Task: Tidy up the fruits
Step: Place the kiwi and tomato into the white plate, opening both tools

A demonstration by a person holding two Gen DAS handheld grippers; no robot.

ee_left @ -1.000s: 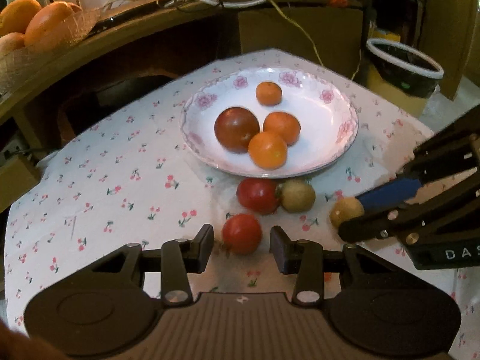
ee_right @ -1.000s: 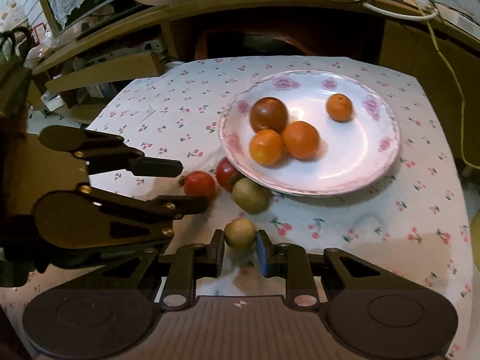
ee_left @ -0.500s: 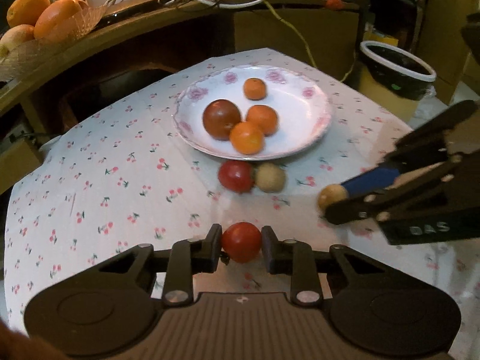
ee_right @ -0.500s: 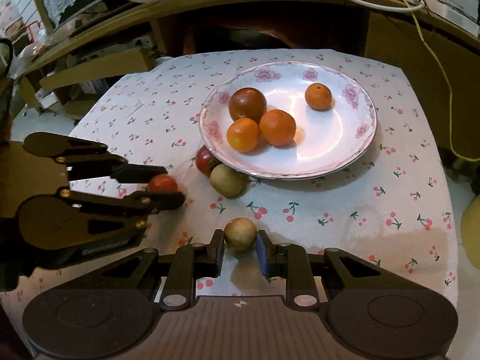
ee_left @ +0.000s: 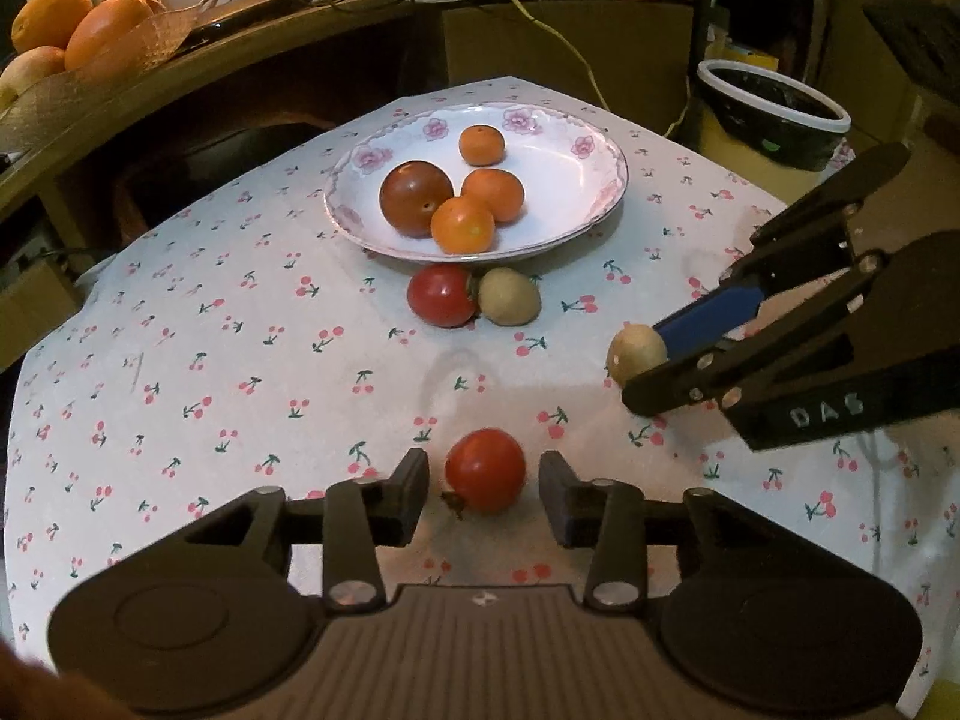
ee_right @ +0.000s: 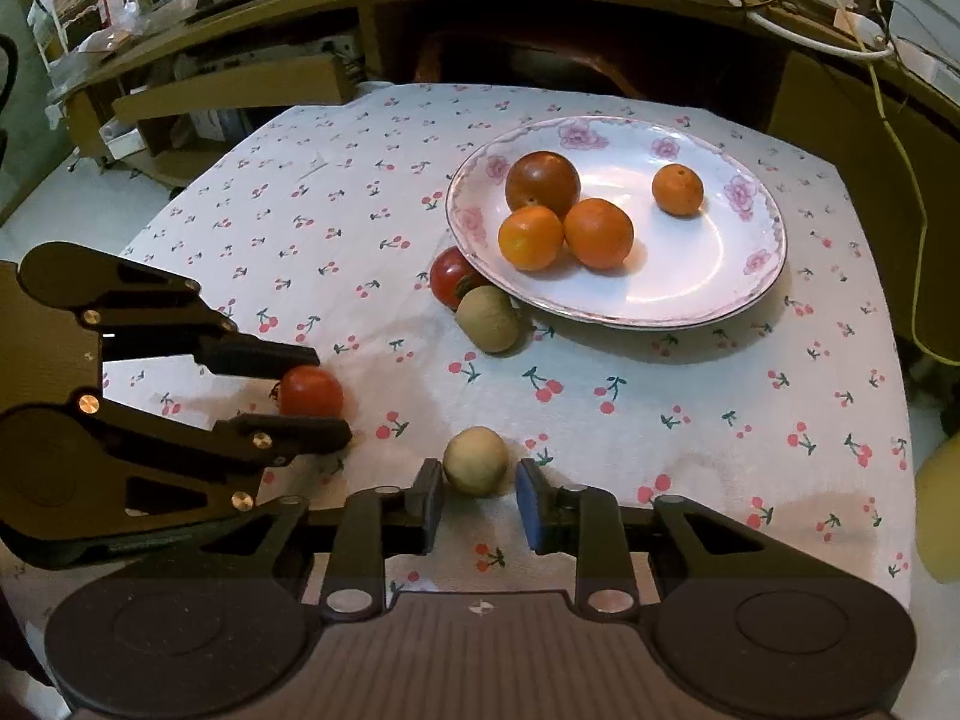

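Left gripper [ee_left: 483, 489] opening, pads clear of a round red tomato [ee_left: 485, 469] on the cherry-print cloth; right gripper [ee_right: 479, 495] opening around a pale tan round fruit [ee_right: 475, 459]

Both the left tongs [ee_left: 484, 495] and the right tongs [ee_right: 479, 501] angle downward, jaws opening, pads touching nothing.

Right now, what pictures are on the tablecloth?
Little red cherries with green stems on the white tablecloth, clearest in the right wrist view.
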